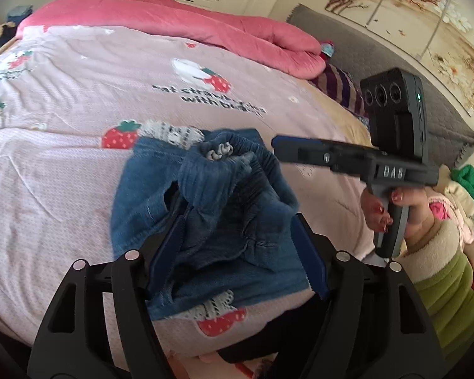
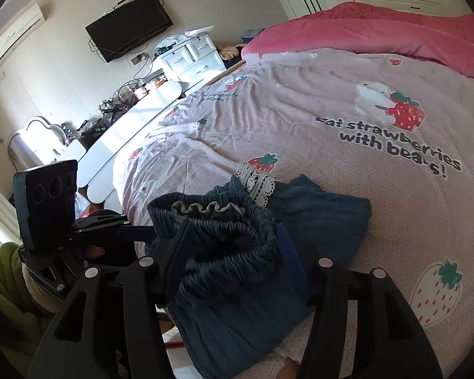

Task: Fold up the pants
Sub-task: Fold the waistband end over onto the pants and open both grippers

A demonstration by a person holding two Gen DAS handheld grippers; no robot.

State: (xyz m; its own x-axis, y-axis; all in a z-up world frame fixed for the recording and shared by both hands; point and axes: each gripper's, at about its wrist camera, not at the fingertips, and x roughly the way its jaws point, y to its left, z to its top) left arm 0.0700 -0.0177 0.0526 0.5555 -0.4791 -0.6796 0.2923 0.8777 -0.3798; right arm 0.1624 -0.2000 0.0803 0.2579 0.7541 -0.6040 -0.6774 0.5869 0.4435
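The pants (image 1: 211,208) lie bunched on the bed (image 1: 63,164), waistband up, lace cuffs toward the pink quilt (image 1: 173,22). Left gripper (image 1: 237,252) and right gripper (image 2: 233,252) straddle the denim, jaws open.

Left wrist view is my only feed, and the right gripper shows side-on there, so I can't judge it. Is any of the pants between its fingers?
Observer: Yes. In the right wrist view the elastic waistband of the pants lies bunched between the fingers of the right gripper, which stand apart.
Operator: What stands past the bed's far edge on that side? I want to avoid a knock.
Observer: A long white desk runs along the edge of the bed, cluttered with cables and small items.
Operator: Anything on the wall there?
Observer: A dark TV is mounted on it above the desk.
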